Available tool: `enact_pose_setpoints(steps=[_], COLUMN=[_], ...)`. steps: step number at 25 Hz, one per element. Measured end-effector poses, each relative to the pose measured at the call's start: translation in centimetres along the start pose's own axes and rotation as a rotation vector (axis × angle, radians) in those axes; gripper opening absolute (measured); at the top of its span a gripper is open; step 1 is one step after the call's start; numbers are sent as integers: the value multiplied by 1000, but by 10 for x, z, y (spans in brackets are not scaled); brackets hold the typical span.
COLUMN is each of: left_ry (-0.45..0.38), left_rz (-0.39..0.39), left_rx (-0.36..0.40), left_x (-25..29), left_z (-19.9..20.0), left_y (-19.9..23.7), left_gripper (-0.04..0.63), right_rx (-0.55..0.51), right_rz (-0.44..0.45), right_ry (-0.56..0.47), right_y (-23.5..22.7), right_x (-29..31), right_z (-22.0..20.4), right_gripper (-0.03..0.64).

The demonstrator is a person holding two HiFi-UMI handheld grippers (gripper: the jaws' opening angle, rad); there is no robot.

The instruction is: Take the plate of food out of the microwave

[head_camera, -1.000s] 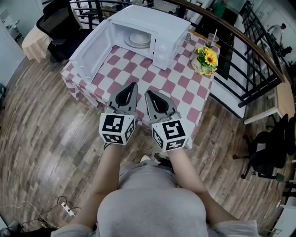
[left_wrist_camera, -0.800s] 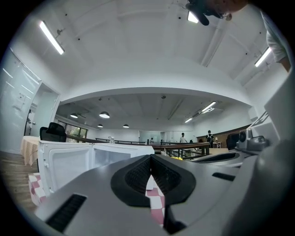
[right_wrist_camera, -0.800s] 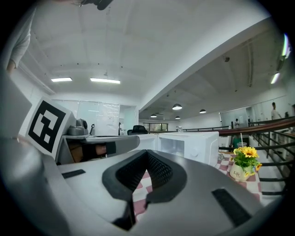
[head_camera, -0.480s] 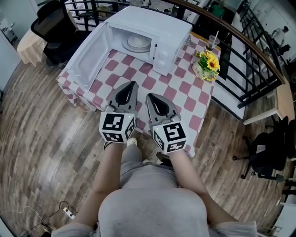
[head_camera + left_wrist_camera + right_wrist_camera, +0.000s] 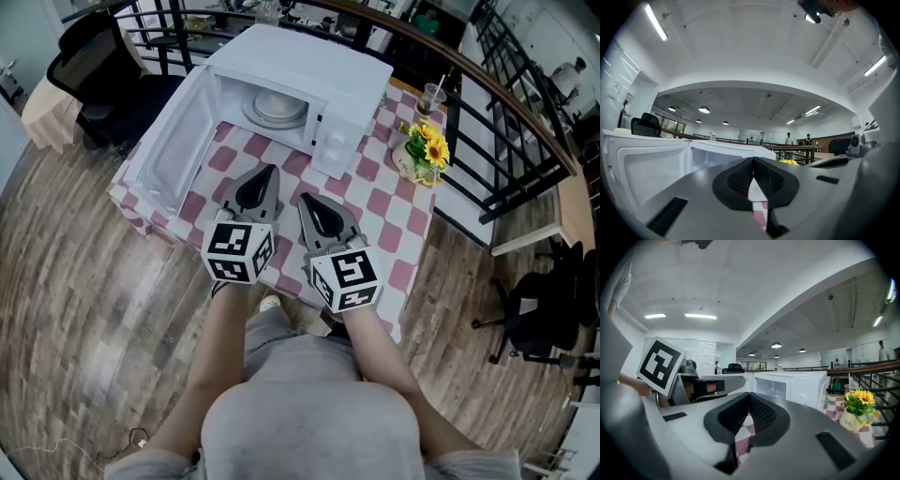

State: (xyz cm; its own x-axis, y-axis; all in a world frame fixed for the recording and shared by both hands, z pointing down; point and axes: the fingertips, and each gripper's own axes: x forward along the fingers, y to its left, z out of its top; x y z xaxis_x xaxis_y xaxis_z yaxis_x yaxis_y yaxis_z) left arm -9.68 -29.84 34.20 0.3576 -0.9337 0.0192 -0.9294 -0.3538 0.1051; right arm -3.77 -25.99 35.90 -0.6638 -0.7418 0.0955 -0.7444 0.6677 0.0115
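Observation:
A white microwave (image 5: 309, 80) stands on the table with its door (image 5: 173, 141) swung wide open to the left. Inside its cavity lies a white plate (image 5: 279, 105); I cannot make out what is on it. In the head view my left gripper (image 5: 271, 171) and right gripper (image 5: 303, 198) hang side by side over the table's near part, short of the microwave, both pointing at it. Both are shut with nothing between the jaws. The left gripper (image 5: 753, 159) sees the microwave (image 5: 722, 149) ahead. From the right gripper (image 5: 749, 394) the microwave (image 5: 797, 383) also shows.
The table wears a pink-and-white checked cloth (image 5: 375, 202). A pot of yellow flowers (image 5: 424, 148) and a cup with a straw (image 5: 431, 96) stand right of the microwave. A black railing (image 5: 506, 112) runs behind the table. Office chairs stand at far left (image 5: 89, 56) and right (image 5: 539, 314).
Both grippers have moved forward toward the microwave, now out over the cloth. The table and microwave appear nearer and lower in the head view. Both stay shut.

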Motion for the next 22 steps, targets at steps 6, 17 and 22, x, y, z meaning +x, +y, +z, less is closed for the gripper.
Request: enact_pose_setpoints(steps=[6,17,22], left_ry=[25,90,104], left_rz=[-24,-113,-138], left_rx=[-8,-33,-61], left_x=[26,63,73], left_z=[-6,-20,-25], left_y=[19,53,60], left_gripper=[3,3,5], right_rx=[14,48,42], right_rz=[-28,-123,-152], right_ry=[7,14,30], right_y=[-14,-29,-31], right_x=[27,68,75], right_z=[-1,-9,-12], right_gripper=[23,23,23])
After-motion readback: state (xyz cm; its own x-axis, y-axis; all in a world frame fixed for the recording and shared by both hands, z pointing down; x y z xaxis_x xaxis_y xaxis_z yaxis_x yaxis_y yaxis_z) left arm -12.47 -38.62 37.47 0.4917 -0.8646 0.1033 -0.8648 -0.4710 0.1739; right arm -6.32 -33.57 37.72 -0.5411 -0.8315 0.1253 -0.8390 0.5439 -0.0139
